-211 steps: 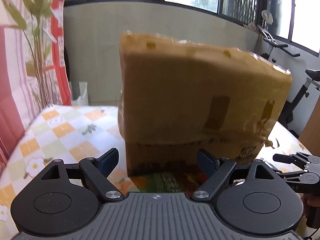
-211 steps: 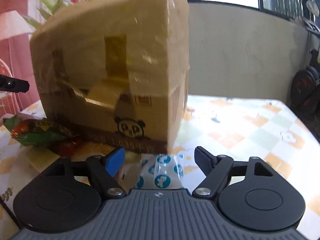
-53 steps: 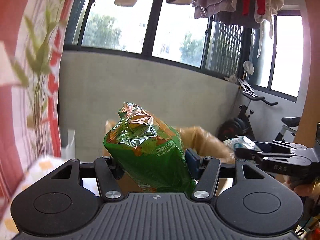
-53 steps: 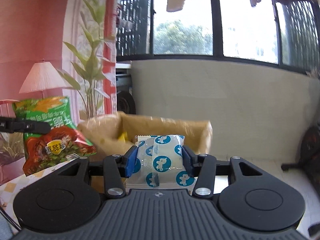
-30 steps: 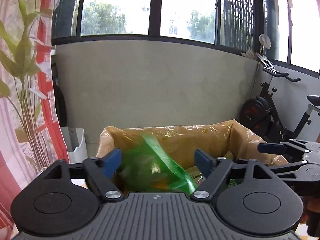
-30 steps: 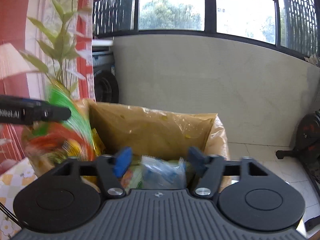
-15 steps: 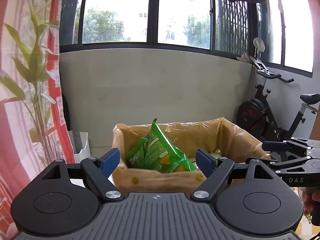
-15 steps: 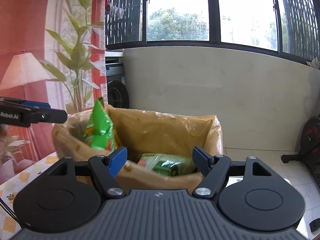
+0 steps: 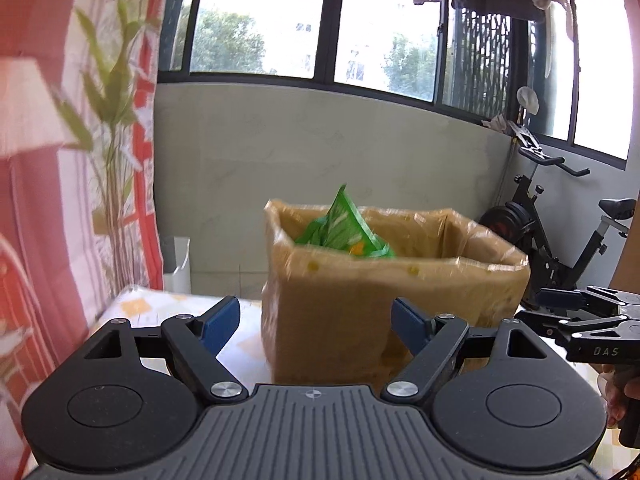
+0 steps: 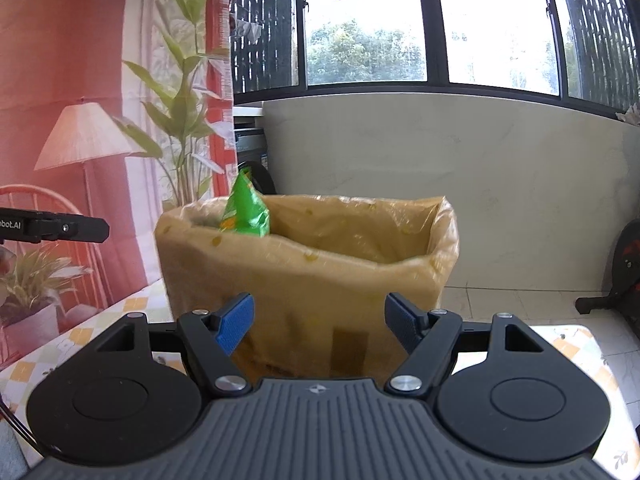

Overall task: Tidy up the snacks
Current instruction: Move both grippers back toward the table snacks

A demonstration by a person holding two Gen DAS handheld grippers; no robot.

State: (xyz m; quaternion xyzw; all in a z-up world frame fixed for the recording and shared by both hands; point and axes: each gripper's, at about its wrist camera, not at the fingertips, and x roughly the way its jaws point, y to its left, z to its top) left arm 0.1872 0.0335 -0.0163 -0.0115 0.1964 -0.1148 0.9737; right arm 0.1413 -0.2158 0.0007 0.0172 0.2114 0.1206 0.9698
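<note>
A tall cardboard box point(image 9: 360, 304) wrapped in tape stands on the table, its top open; it also shows in the right wrist view point(image 10: 320, 280). A green snack bag point(image 9: 344, 228) sticks up out of the box at its left side, also seen in the right wrist view point(image 10: 244, 208). My left gripper point(image 9: 316, 322) is open and empty, just in front of the box. My right gripper point(image 10: 320, 322) is open and empty, also in front of the box. The white-and-blue packet is out of sight.
The table has a checked orange and white cloth point(image 10: 92, 332). An exercise bike point(image 9: 560, 240) stands at the right by the grey wall. A patterned curtain point(image 9: 60, 160) hangs at the left. A white bin point(image 9: 176, 264) stands on the floor behind the table.
Both grippers let go of their snacks over the box about a second ago. Since then both have dropped lower and pulled back, so the box's inside is less visible.
</note>
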